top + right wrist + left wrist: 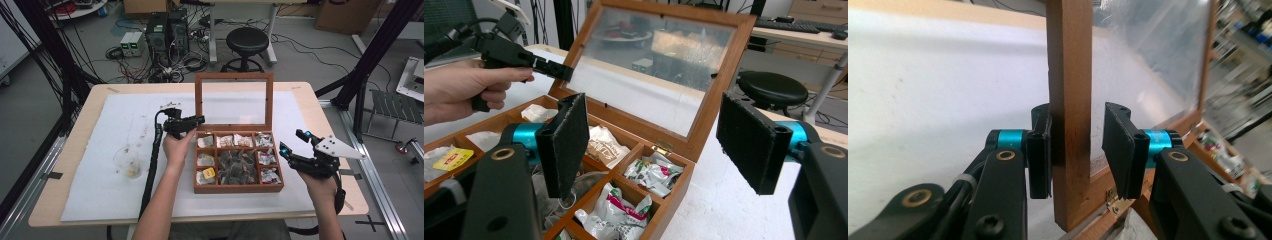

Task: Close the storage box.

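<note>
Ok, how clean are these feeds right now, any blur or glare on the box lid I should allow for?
Left gripper view: the lid frame is sharp between the jaws, but the right edge smears into blur. Right gripper view: the glass pane mirrors the room and looks hazy, and the near gripper pads are soft. High view: even light, soft shadows, and the pane shows only a faint sheen.

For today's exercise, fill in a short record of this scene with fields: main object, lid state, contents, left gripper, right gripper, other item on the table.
Main object: brown wooden compartment box
Lid state: glass-paned wooden lid upright, open
Contents: packets and sachets in the compartments
Left gripper: jaws straddle the lid's side frame, one pad touching, the other apart
Right gripper: open, hovering beside the box, holding nothing
Other item: clear glass flask on the white table cover
</note>
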{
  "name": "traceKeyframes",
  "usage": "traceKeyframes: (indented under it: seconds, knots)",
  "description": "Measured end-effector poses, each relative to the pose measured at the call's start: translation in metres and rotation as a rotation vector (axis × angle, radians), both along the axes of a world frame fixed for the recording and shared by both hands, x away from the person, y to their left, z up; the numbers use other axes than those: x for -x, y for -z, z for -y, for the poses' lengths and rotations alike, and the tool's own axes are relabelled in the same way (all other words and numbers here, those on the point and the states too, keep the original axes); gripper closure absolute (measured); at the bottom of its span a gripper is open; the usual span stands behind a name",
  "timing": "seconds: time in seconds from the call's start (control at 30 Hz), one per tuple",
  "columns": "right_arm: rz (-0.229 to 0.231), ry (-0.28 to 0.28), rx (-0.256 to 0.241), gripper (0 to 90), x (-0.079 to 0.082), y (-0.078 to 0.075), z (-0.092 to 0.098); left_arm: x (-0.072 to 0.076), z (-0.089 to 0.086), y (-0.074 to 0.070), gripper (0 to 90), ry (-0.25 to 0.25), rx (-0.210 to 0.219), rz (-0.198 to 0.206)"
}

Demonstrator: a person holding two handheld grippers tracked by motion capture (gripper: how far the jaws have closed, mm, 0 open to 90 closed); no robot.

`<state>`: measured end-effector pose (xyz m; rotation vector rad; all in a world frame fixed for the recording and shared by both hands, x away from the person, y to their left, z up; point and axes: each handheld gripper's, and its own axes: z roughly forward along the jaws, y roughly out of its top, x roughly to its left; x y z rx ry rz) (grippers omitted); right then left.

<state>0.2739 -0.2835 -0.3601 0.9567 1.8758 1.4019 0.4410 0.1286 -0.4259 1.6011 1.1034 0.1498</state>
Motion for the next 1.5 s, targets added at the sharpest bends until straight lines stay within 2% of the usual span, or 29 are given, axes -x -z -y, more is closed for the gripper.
traceKeyframes:
  seconds: [0.13, 0.23, 0.4, 0.5, 0.63, 0.73, 0.9, 1.07, 1.37, 1.43, 1.5]
  knots:
    - [0.006, -0.001, -0.002, 30.0, 0.001, -0.002, -0.001, 0.008, 0.004, -0.008, 64.9, 0.000, -0.091, 0.060]
    - [0.012, 0.000, -0.003, 30.0, 0.002, -0.003, 0.000, 0.012, 0.006, -0.011, 64.5, 0.000, -0.130, 0.087]
    - [0.017, 0.003, -0.006, 30.0, 0.003, -0.004, 0.001, 0.018, 0.009, -0.015, 64.3, 0.000, -0.181, 0.131]
    - [0.018, 0.005, -0.008, 30.0, 0.004, -0.005, 0.002, 0.023, 0.009, -0.014, 64.2, -0.001, -0.211, 0.182]
    - [0.018, 0.006, -0.009, 30.0, 0.004, -0.005, 0.002, 0.030, 0.010, -0.013, 64.3, -0.005, -0.227, 0.226]
    - [0.017, 0.006, -0.014, 30.0, 0.004, -0.005, 0.004, 0.036, 0.012, -0.016, 63.9, -0.002, -0.272, 0.257]
    - [-0.022, 0.003, -0.042, 30.0, -0.003, 0.002, 0.007, 0.045, 0.016, -0.020, 63.6, -0.005, -0.340, 0.287]
    - [-0.065, 0.000, -0.059, 30.0, -0.009, 0.010, 0.004, 0.059, 0.019, -0.018, 62.0, -0.031, -0.375, 0.330]
    - [-0.126, 0.024, -0.057, 30.0, -0.018, 0.023, -0.012, 0.078, 0.022, -0.017, 59.7, -0.032, -0.439, 0.345]
    - [-0.136, 0.035, -0.053, 30.0, -0.020, 0.026, -0.016, 0.082, 0.021, -0.015, 62.0, -0.041, -0.435, 0.355]
    - [-0.141, 0.055, -0.048, 30.2, -0.023, 0.029, -0.019, 0.084, 0.019, -0.015, 62.5, -0.044, -0.400, 0.344]
